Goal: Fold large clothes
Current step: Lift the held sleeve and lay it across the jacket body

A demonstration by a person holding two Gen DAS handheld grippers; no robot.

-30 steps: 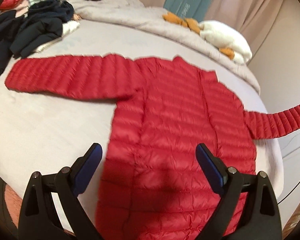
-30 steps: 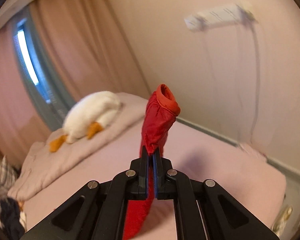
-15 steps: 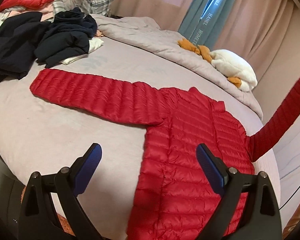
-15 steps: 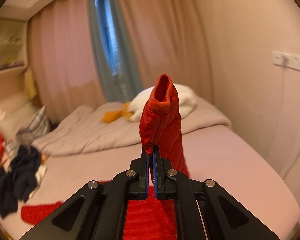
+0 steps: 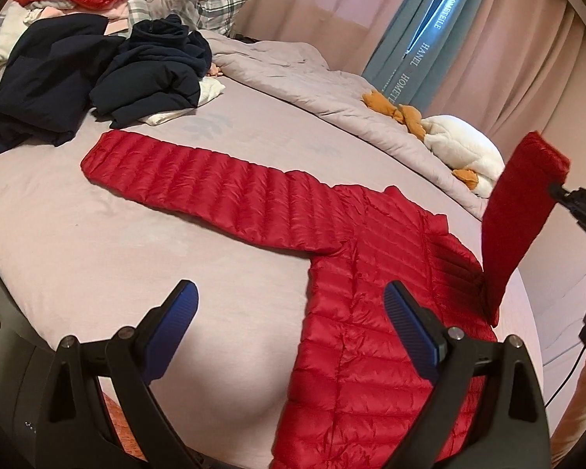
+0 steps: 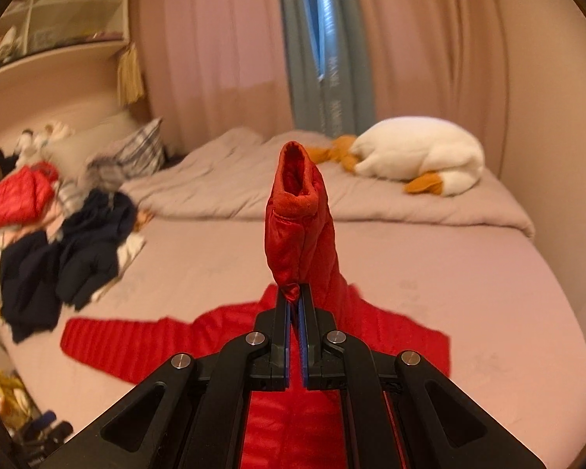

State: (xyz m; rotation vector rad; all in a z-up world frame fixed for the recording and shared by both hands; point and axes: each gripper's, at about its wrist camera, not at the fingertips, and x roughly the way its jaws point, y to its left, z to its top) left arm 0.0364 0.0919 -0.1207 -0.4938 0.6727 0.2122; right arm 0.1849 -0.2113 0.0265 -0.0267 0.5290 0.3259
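Right wrist: fingers [image 6: 295, 305] pinch jacket sleeve [image 6: 299, 230].

The right claw [image 6: 295, 305] is clamped on a fold of the red jacket [image 6: 254, 340] sleeve, just below the cuff [image 6: 297, 183]. The cuff stands upright above the claw tips, its opening facing the camera. The rest of the jacket lies flat on the bed [image 6: 468, 281], one sleeve stretched out to the left. A pile of dark clothes [image 6: 66, 258] lies at the left edge of the bed, with a folded red garment [image 6: 15, 199] beyond it. A white plush duck [image 6: 418, 156] rests on the grey duvet [image 6: 222, 191] at the far side. Curtains [image 6: 222, 47] hang behind.
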